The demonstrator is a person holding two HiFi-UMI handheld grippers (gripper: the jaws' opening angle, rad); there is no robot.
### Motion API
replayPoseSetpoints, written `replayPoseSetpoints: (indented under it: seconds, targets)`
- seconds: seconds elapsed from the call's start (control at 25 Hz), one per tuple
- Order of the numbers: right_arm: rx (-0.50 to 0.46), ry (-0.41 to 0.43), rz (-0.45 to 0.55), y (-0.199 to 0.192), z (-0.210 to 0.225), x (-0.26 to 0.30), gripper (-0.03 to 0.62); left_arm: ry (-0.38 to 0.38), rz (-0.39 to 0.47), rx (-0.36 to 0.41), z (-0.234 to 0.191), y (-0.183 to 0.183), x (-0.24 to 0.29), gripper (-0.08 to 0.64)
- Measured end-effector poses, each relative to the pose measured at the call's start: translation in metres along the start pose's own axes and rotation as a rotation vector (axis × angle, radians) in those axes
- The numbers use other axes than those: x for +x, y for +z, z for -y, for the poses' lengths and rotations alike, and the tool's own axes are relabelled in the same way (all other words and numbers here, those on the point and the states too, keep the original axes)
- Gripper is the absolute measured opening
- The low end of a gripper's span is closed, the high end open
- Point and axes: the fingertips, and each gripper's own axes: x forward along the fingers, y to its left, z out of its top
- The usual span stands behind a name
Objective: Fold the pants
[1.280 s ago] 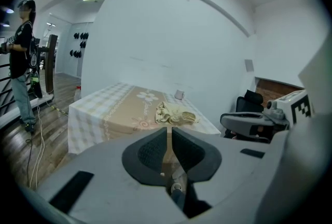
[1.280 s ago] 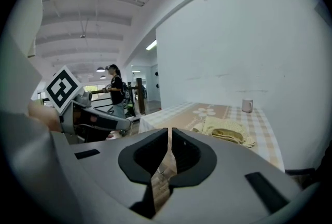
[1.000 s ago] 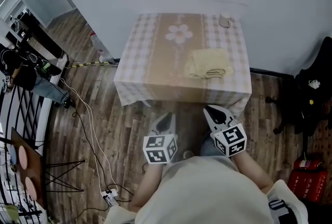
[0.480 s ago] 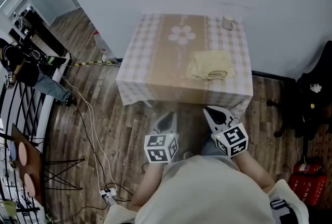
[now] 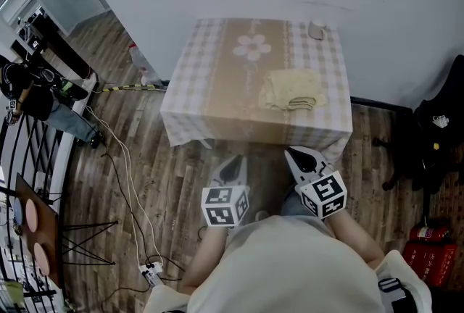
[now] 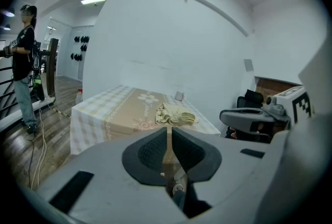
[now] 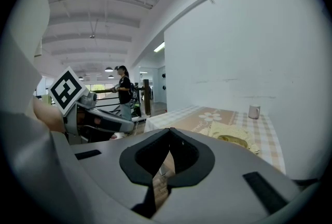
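Note:
The pale yellow pants (image 5: 292,89) lie folded in a small bundle on the right half of the checked tablecloth (image 5: 210,87); they also show in both gripper views (image 6: 175,114) (image 7: 233,134). Both grippers hang in front of my body, short of the table's near edge and well apart from the pants. My left gripper (image 5: 232,161) (image 6: 169,129) keeps only a thin slit between its jaws, with nothing in it. My right gripper (image 5: 293,153) (image 7: 169,132) is shut with nothing in it, its tips meeting.
A small cup (image 5: 315,30) stands at the table's far right corner, by the white wall. Cables (image 5: 123,167) and a power strip (image 5: 152,274) lie on the wooden floor at the left. A black chair (image 5: 435,130) stands at the right. A person (image 6: 23,62) stands far off.

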Motion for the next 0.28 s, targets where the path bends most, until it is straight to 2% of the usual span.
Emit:
replayPoseSetpoints:
  seconds: [0.28]
  targets:
    - [0.004,-0.005,-0.001,-0.0026,0.0047,0.0005,0.002,0.006,-0.01,0.004,0.0002,-0.0033,0.0013,0.029]
